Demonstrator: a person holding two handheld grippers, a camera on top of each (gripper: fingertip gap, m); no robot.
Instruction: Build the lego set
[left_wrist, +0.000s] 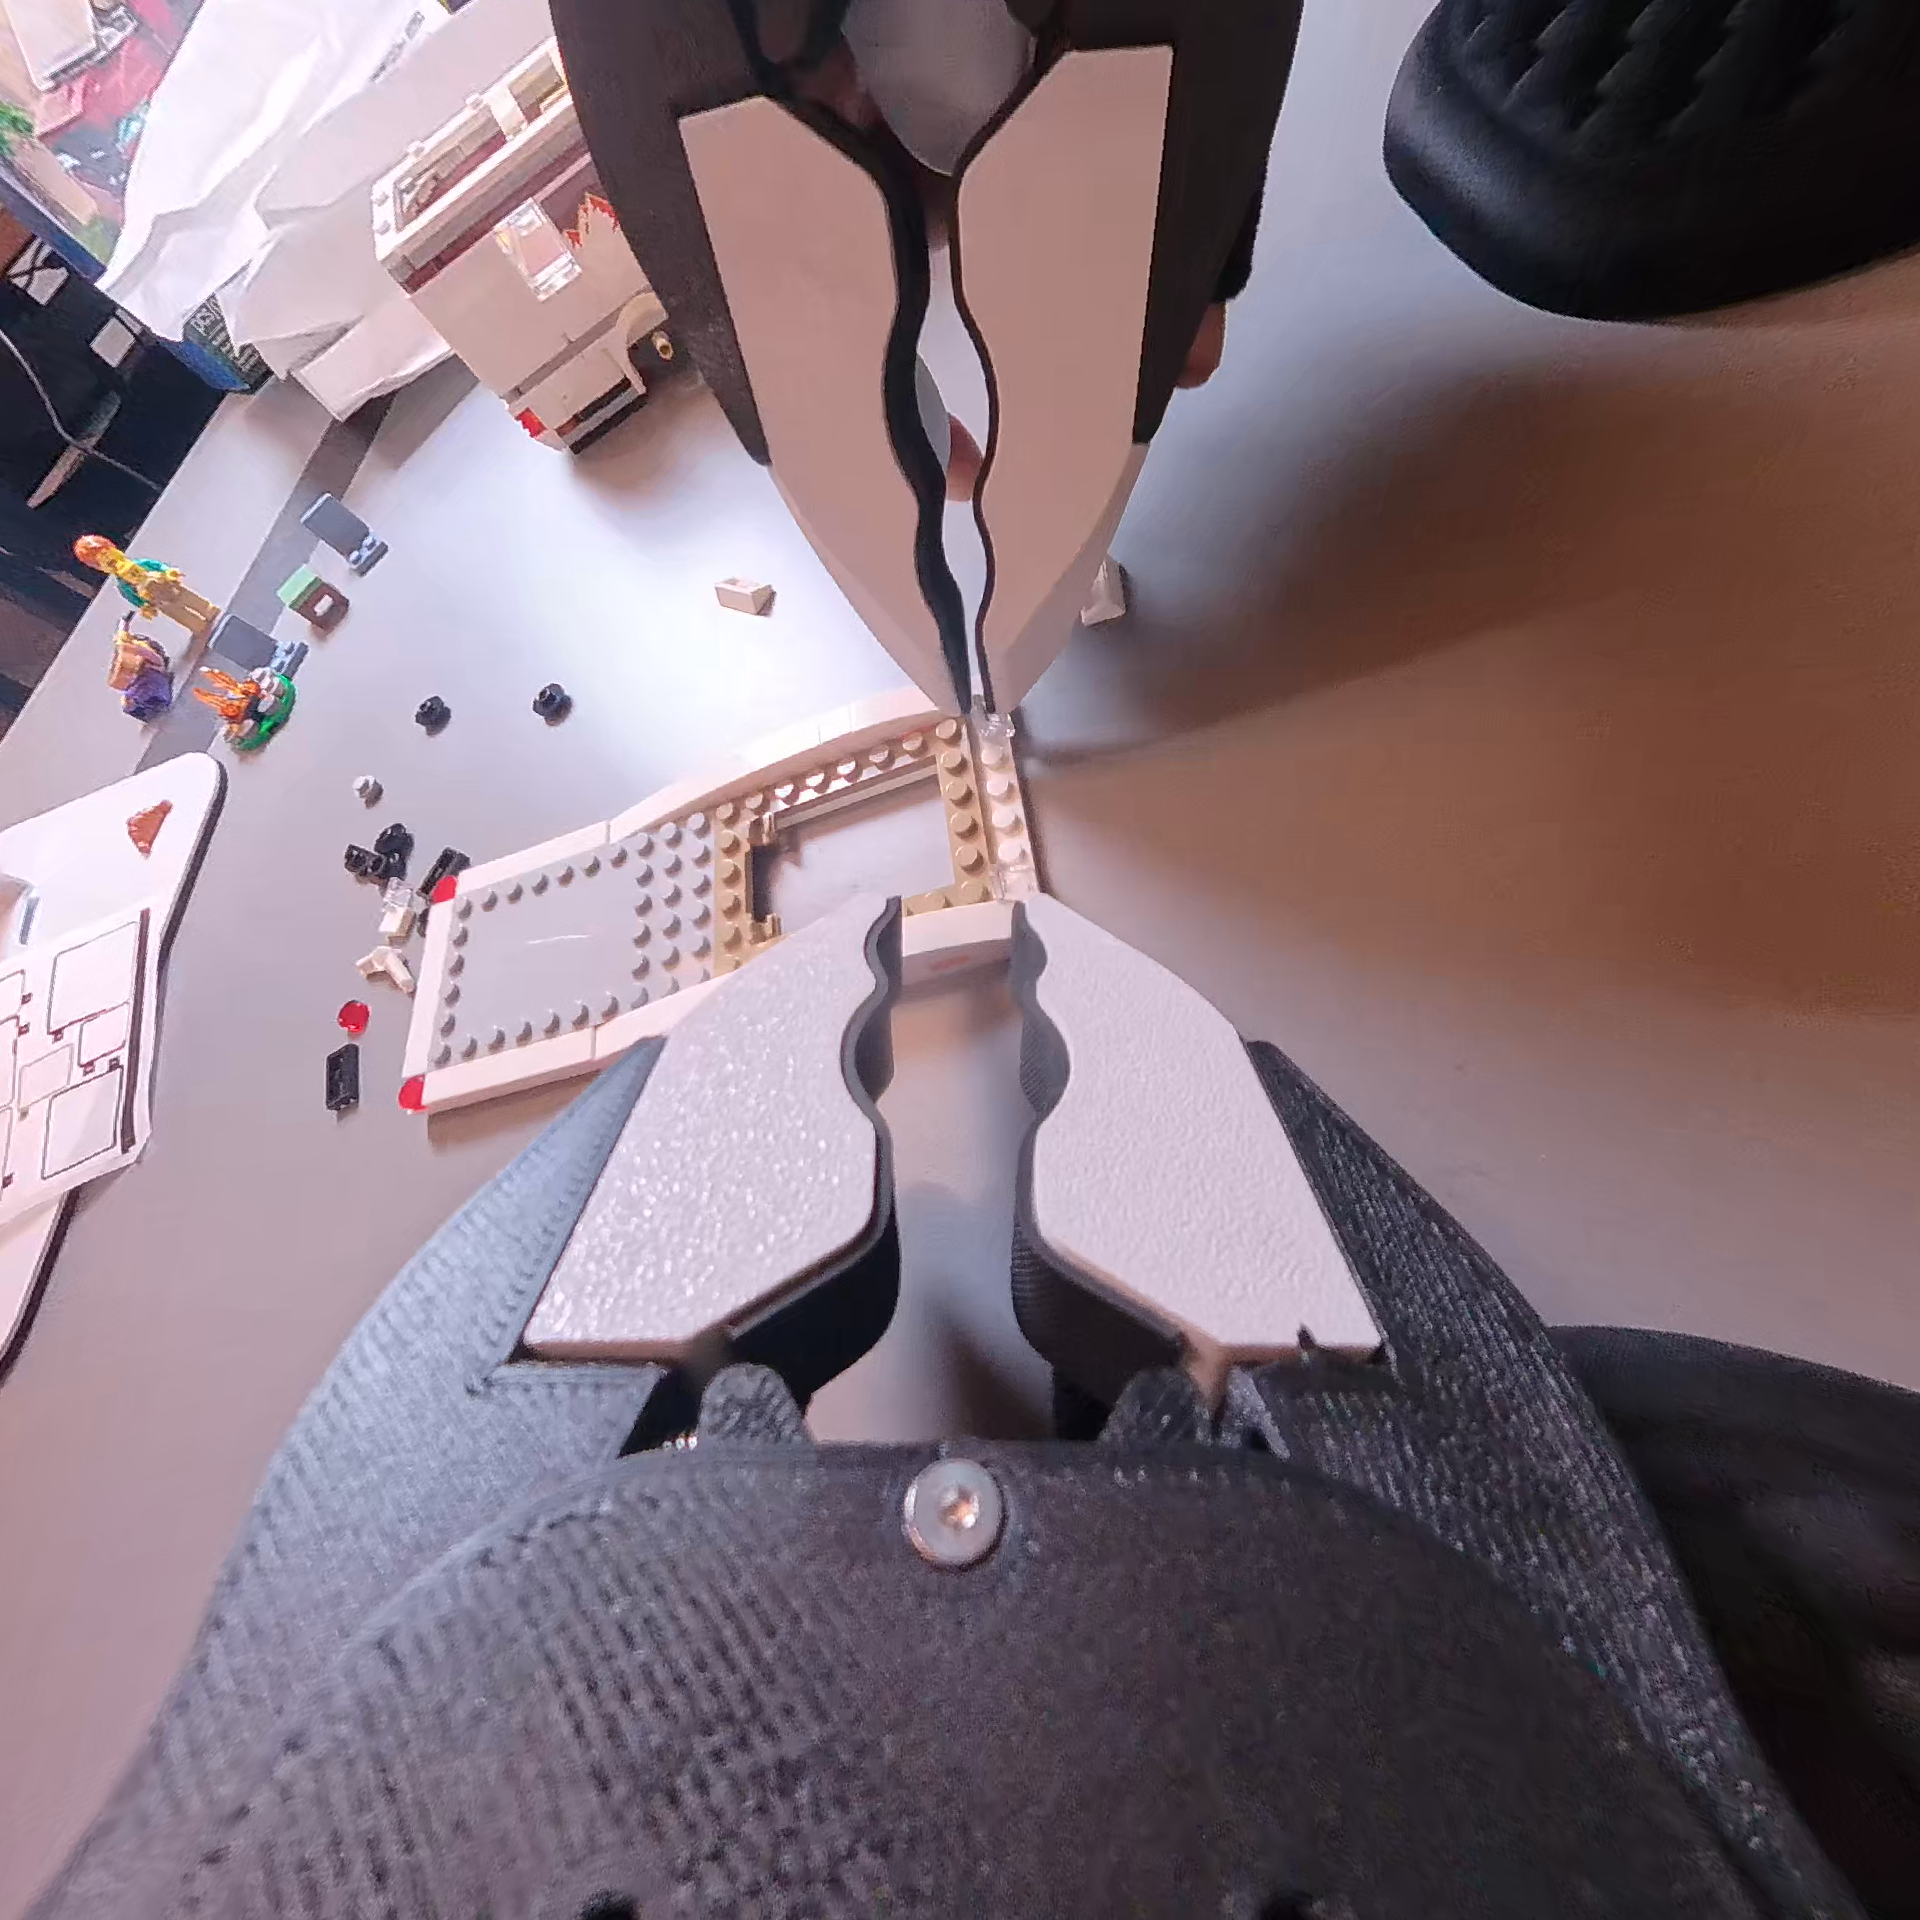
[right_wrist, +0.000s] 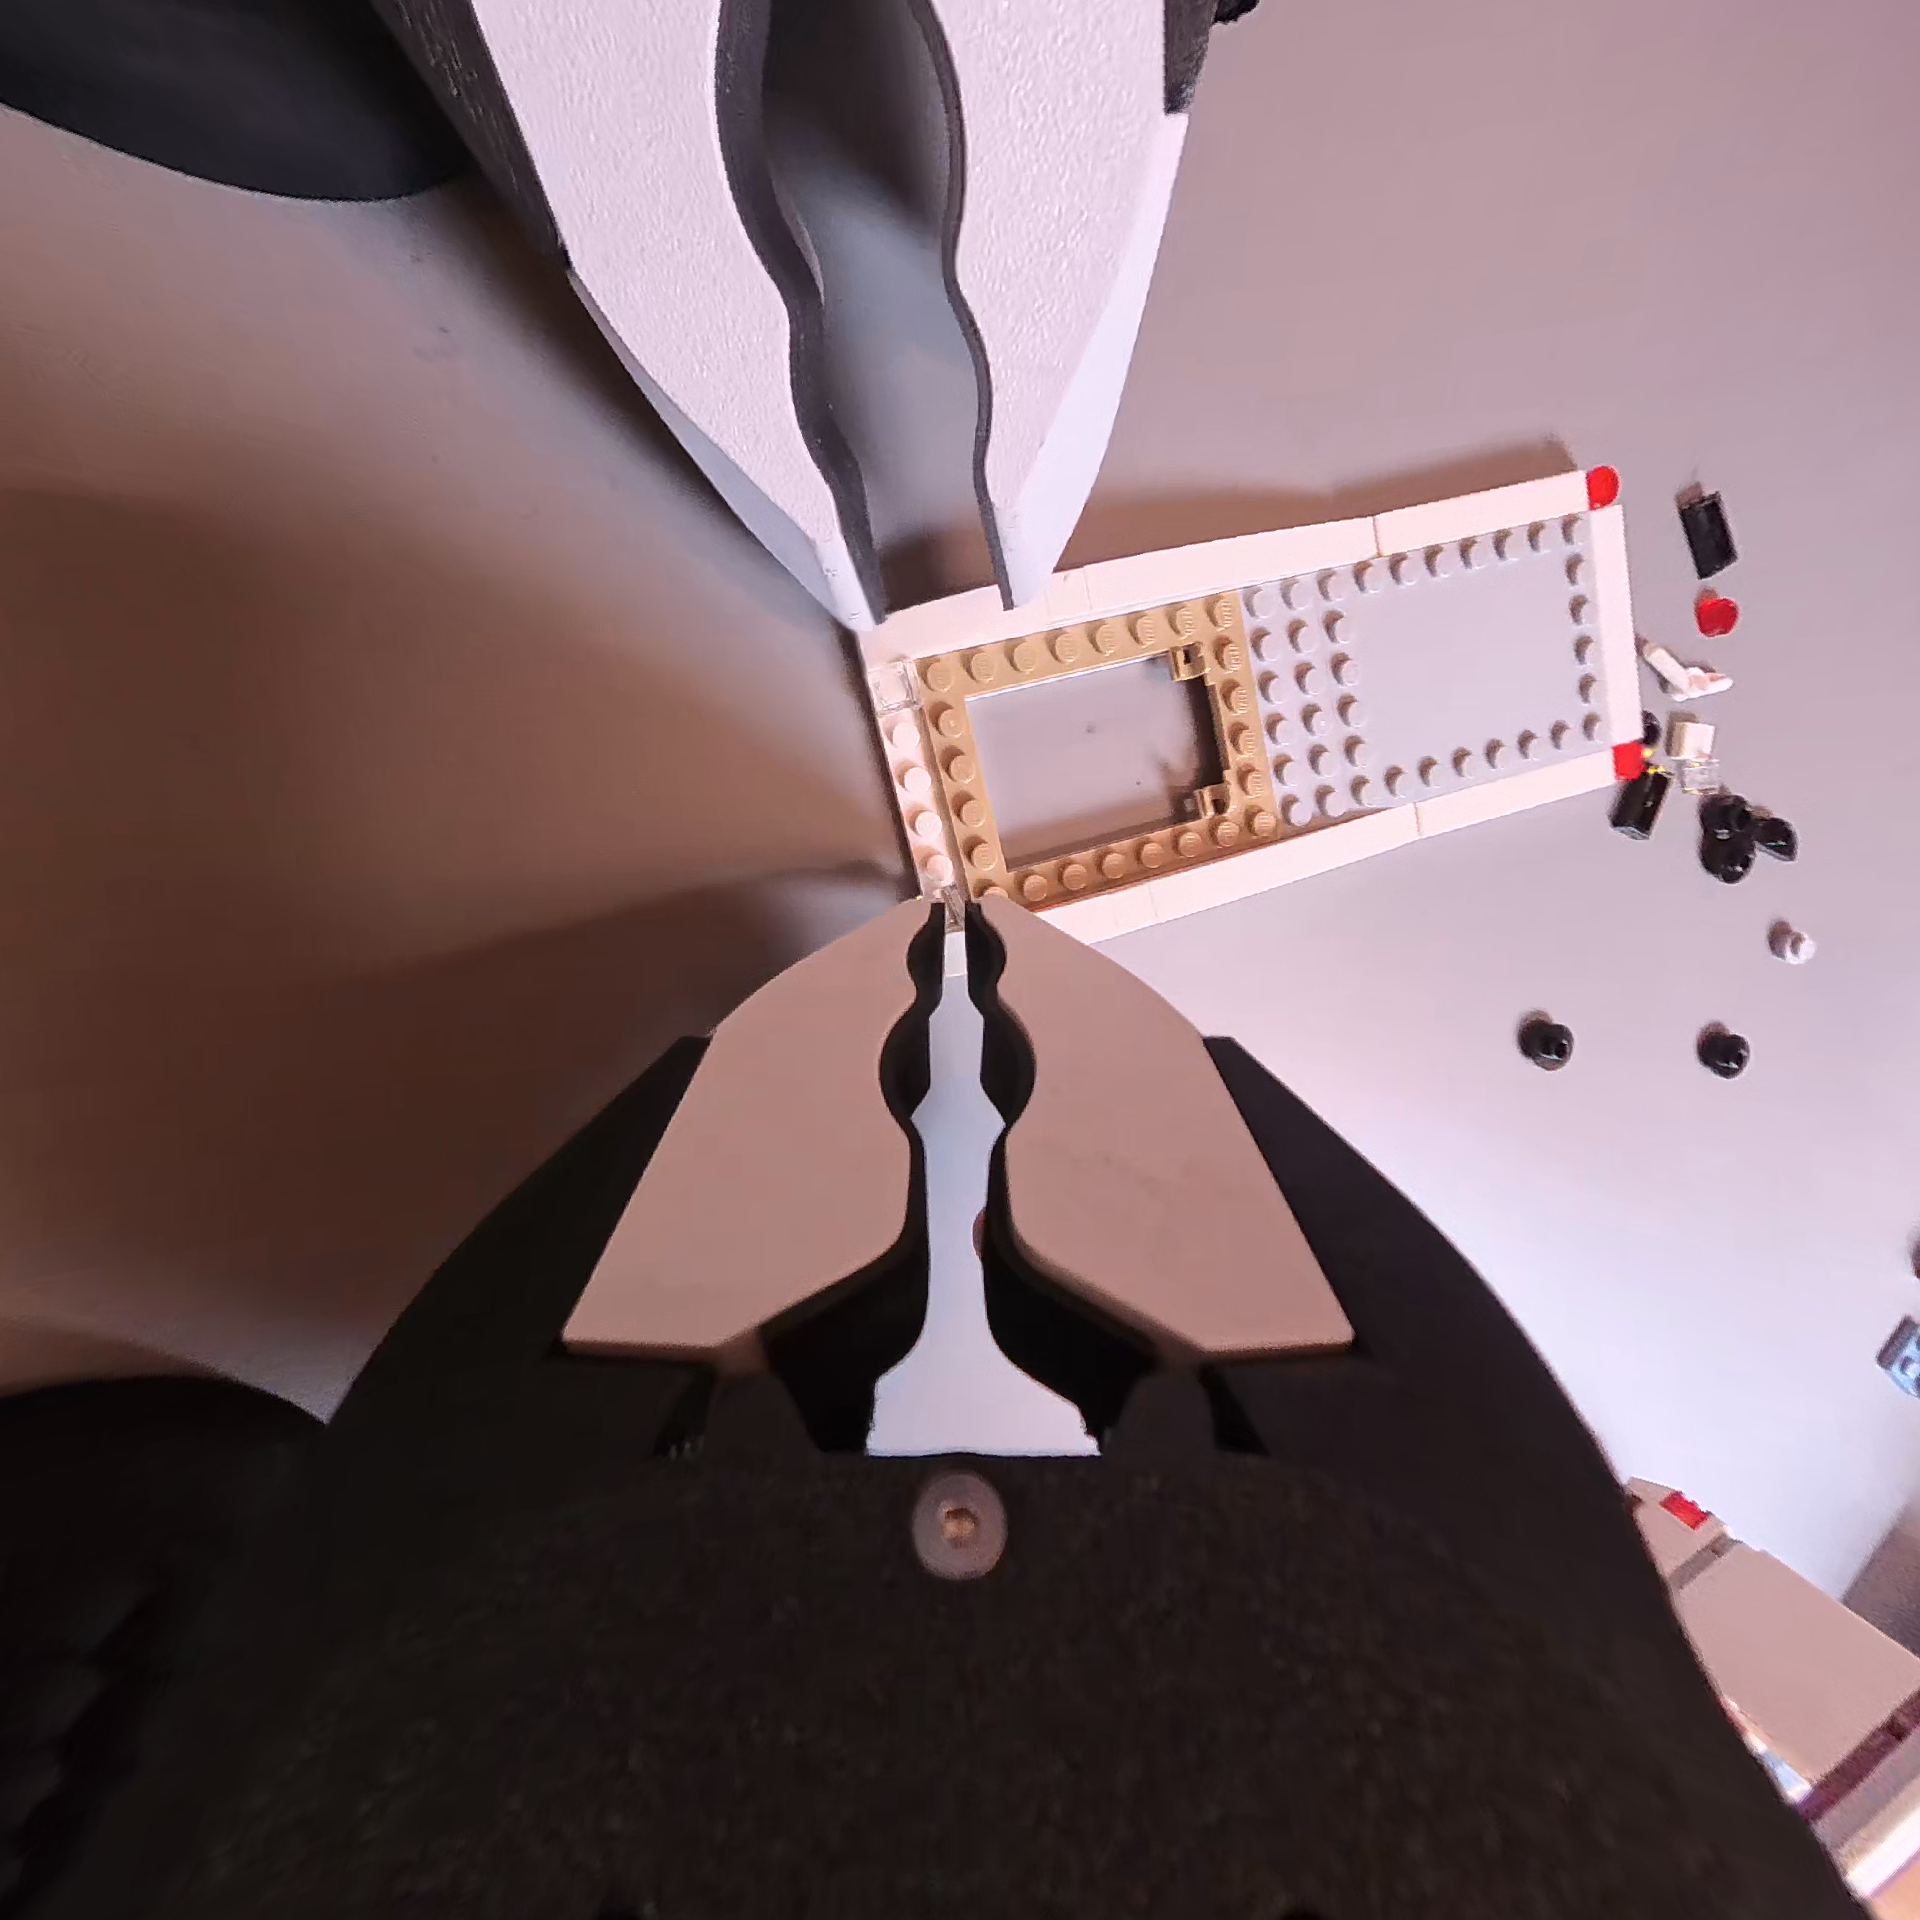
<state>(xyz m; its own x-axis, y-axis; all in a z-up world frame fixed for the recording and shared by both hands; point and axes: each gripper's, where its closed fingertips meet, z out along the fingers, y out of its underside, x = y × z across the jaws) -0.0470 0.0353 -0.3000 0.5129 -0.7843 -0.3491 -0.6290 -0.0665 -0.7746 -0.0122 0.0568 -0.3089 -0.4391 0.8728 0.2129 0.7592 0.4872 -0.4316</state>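
1. Brick-built base plate (left_wrist: 582, 956) lies flat on the grey worktop (left_wrist: 1351, 520): white border, grey studded section, tan frame (right_wrist: 1101, 748) with an open window, and a white studded strip (right_wrist: 920, 800) along its end.
2. Left hand-held gripper (left_wrist: 951, 940) is clamped on the white end edge of the plate; both dark pads press against the block's sides.
3. Right hand-held gripper (right_wrist: 951, 920) is pinched nearly closed on a small clear piece (right_wrist: 948, 902) at the corner of the white strip, opposite the left one.
4. A second clear tile (right_wrist: 896, 688) sits at the strip's other corner.
5. Loose parts lie beyond the plate's far end: black pieces (left_wrist: 379, 847), a red stud (left_wrist: 354, 1016), a white bracket (left_wrist: 387, 964).
6. Farther off: minifigures (left_wrist: 156, 603), a white brick build (left_wrist: 499, 260), a printed sheet (left_wrist: 73, 1039).
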